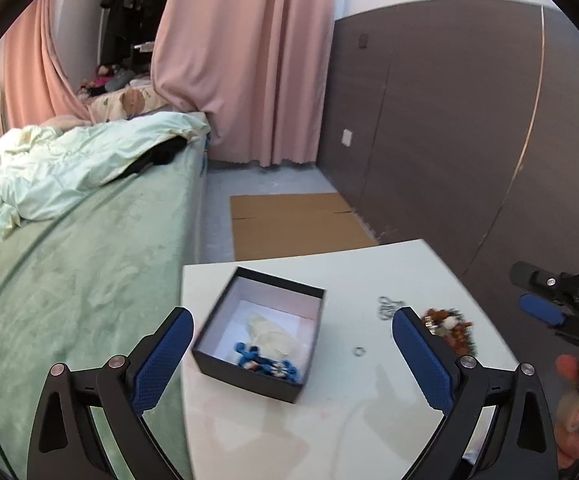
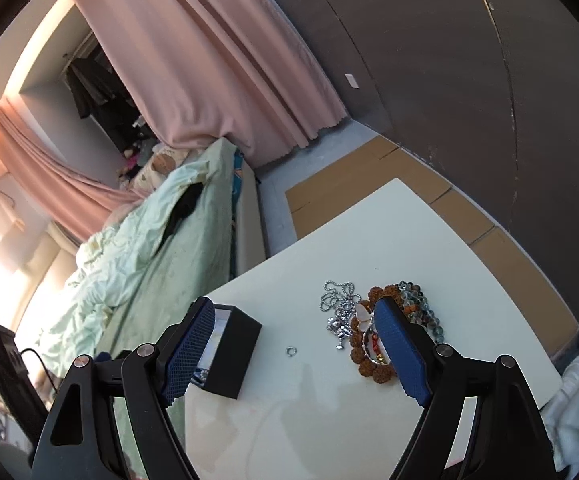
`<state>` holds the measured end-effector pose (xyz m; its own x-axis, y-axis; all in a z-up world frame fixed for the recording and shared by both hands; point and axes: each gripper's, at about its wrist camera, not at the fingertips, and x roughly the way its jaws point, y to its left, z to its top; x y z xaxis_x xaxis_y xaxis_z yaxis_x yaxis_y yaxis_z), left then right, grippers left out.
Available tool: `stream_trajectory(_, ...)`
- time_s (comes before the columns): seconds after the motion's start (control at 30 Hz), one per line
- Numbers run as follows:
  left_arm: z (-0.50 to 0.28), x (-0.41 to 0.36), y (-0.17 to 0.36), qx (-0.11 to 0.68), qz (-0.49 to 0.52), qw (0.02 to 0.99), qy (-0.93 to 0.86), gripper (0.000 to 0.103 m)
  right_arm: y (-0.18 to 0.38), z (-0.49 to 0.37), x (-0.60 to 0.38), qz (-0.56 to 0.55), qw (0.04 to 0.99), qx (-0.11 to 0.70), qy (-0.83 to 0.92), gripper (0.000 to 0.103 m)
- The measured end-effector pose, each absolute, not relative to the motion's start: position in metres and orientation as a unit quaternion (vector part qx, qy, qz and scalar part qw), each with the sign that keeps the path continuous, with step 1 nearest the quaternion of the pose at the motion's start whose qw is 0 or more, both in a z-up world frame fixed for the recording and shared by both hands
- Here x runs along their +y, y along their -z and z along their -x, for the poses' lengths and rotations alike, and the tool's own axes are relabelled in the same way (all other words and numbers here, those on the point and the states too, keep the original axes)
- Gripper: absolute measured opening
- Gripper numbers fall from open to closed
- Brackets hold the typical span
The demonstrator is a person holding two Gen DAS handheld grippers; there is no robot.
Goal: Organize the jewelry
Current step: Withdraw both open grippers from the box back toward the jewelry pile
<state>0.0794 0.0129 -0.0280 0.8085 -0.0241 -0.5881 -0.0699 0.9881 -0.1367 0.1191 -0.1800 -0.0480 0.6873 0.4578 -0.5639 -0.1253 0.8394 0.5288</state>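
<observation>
tools both spread, empty: left tool (image 1: 292, 339), right tool (image 2: 294, 328). one black box (image 1: 261, 332), one ring (image 2: 291, 351), one silver chain (image 2: 337, 308).

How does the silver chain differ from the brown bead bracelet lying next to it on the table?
The silver chain is made of tiny metal balls and lies in a loose tangle; the brown bead bracelet has large rough beads and lies in a ring. The chain lies nearer the black box; the bracelet is partly hidden behind the right hand-held gripper. Both lie loose on the white table, outside the box.

No text, label, brand, number or sign can be read in either view.
</observation>
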Motion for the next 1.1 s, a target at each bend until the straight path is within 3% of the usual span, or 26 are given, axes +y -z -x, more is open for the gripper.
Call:
stream_trajectory(0.03, -0.076, 0.012, 0.028, 0.306, 0.082, 0.948, -0.008, 0.100, 0.048, -0.118, -0.182, -0.234, 0.887, 0.360, -0.170, 0.083)
stream_trajectory(0.13, -0.071, 0.006, 0.029, 0.310, 0.070, 0.948, 0.001, 0.100, 0.045, -0.112, -0.186, -0.242, 0.887, 0.351, -0.179, 0.098)
stream_trajectory(0.23, -0.067, -0.001, 0.031, 0.316, 0.061, 0.947, 0.012, 0.100, 0.043, -0.108, -0.190, -0.243, 0.887, 0.349, -0.182, 0.103)
stream_trajectory(1.1, -0.073, -0.034, 0.031, 0.316, 0.042, 0.946, 0.056, 0.100, 0.044, -0.103, -0.259, -0.273, 0.886, 0.346, -0.148, 0.103)
